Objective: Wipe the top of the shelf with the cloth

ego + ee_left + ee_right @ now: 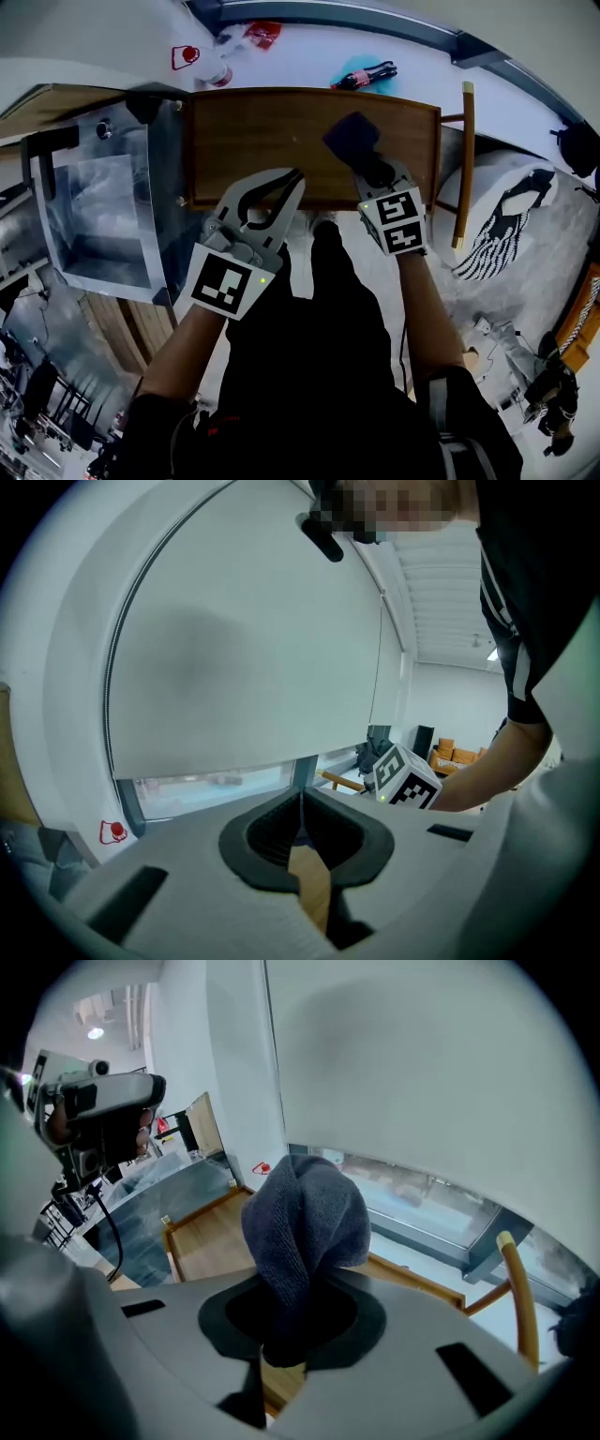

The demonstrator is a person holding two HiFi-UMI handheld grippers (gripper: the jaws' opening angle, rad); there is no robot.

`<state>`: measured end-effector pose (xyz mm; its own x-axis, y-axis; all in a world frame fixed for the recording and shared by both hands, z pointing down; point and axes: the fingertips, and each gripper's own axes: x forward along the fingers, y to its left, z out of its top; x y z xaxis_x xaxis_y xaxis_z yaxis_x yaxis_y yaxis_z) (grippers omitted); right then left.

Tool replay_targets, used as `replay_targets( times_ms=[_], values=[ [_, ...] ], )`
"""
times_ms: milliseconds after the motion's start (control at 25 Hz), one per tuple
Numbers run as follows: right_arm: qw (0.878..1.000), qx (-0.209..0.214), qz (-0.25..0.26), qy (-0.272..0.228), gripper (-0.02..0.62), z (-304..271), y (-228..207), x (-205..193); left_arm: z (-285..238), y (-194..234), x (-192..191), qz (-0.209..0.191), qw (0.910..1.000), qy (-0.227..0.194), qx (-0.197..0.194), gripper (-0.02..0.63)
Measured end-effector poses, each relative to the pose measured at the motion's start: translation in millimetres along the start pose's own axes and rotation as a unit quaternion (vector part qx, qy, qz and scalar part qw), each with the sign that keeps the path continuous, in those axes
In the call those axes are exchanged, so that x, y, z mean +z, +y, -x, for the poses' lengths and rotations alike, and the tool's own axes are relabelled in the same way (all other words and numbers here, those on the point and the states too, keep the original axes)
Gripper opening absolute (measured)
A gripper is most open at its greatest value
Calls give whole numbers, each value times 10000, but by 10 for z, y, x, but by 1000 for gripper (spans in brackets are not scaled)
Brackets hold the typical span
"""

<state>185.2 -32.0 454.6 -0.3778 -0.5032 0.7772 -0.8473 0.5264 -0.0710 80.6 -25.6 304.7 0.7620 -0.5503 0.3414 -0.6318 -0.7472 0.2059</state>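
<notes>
The brown wooden shelf top [281,136] lies straight ahead below me. My right gripper [372,171] is over its right half, shut on a dark grey-blue cloth [351,137] that bunches out past the jaws. In the right gripper view the cloth [305,1218] stands up out of the right gripper [300,1309], with the shelf top [211,1238] behind it. My left gripper [293,180] hovers over the shelf's front edge, shut and holding nothing. Seen in the left gripper view, the left gripper [302,808] points up toward a white blind.
A glass-and-metal case [94,216] stands to the left of the shelf. A wooden post [466,159] rises at the shelf's right end, beside a white patterned round seat [511,216]. On the white sill behind lie a red-labelled item [186,56] and a blue pack [366,73].
</notes>
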Motion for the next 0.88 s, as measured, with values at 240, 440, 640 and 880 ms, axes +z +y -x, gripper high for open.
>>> replay_targets(
  times_ms=[240,440,640,880],
  values=[
    [9995,81,226,-209,54,129,202,383,266,198,279,-186,9995,-182,201,28],
    [9982,79,383,-458,54,309,323,687,476,270,492,-303,9986,-294,331,26],
    [9957,87,600,-706,54,509,456,958,696,340,663,-438,9971,-418,463,26],
    [9912,93,830,-1024,54,781,644,1253,983,428,780,-561,9955,-498,579,26]
  ],
)
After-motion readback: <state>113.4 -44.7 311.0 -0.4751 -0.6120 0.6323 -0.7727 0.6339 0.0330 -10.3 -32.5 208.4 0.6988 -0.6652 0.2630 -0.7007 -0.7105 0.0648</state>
